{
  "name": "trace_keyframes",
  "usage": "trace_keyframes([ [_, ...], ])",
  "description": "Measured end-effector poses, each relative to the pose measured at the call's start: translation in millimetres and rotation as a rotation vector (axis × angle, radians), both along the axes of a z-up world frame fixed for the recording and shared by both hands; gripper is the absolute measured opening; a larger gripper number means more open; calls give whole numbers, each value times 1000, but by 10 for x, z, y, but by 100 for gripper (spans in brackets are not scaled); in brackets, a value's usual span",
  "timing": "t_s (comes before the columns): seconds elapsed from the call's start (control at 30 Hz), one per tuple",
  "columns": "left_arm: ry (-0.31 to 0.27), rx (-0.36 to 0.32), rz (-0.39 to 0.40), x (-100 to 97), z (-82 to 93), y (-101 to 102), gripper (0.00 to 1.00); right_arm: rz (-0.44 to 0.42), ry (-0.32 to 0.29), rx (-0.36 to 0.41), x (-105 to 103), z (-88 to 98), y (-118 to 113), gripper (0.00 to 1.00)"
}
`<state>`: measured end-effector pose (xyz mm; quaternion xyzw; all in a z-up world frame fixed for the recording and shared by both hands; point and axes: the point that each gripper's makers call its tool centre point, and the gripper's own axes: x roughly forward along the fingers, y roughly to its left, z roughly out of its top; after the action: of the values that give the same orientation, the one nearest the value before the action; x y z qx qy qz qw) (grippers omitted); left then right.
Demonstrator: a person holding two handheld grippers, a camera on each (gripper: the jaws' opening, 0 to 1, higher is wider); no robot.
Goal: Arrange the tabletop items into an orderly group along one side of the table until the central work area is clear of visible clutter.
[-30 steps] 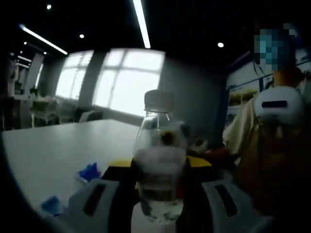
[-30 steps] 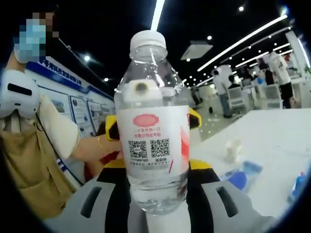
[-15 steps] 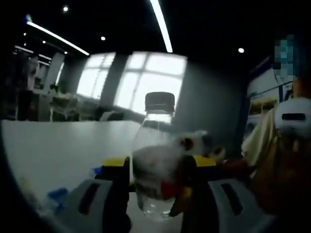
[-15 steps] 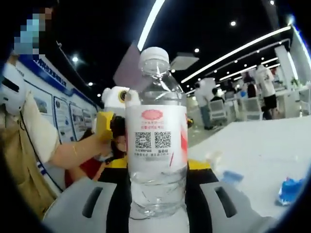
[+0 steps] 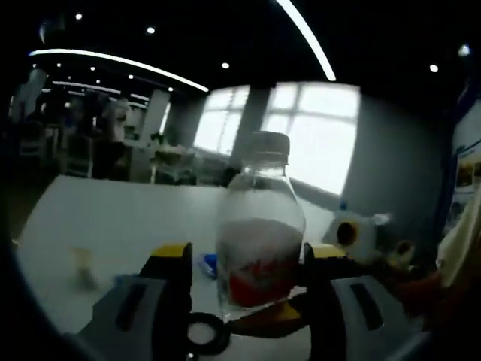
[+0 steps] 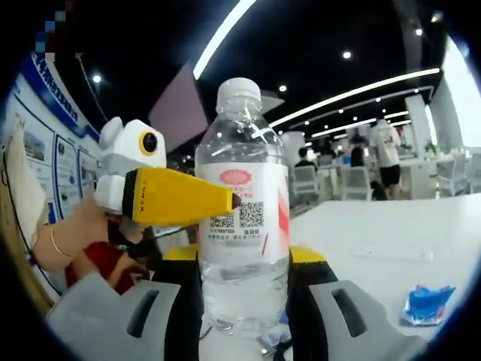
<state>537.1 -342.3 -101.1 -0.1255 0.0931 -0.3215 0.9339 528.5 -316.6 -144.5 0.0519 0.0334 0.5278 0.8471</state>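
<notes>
A: Bottle (image 6: 242,218) first, as the landmark. What lies left of it?

B: In the right gripper view, the left gripper (image 6: 234,201) reaches in from the bottle's left, its yellow jaw tip touching the label. A hand (image 6: 79,241) holds it.

A: And at the bottle itself?

B: It stands upright between the right gripper's (image 6: 242,301) jaws, which are closed on its lower body, seemingly to keep it steady.

A: The left gripper view?

B: The bottle (image 5: 260,237) sits between that gripper's (image 5: 248,301) jaws; whether they pinch it or stand just apart, I cannot tell. It looks like a handover or shared carry.

A: Right of the bottle?

B: White table (image 6: 391,248), with a blue wrapper (image 6: 425,302) well apart, still to be tidied.
</notes>
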Motion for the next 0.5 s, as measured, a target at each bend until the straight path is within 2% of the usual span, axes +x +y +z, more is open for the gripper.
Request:
trace_keyframes([
  [0.03,24,-17,50,13,-7,36,55,2,-6,-6,-2,-11,4,41],
  [0.13,50,94,100,17,-122,94,52,-7,1,-12,9,-39,4,41],
  [0.3,76,83,161,23,-174,143,47,-32,-20,-43,16,-77,24,41],
  [0.5,98,91,193,17,-247,195,41,-26,-36,-77,-16,-141,83,41],
])
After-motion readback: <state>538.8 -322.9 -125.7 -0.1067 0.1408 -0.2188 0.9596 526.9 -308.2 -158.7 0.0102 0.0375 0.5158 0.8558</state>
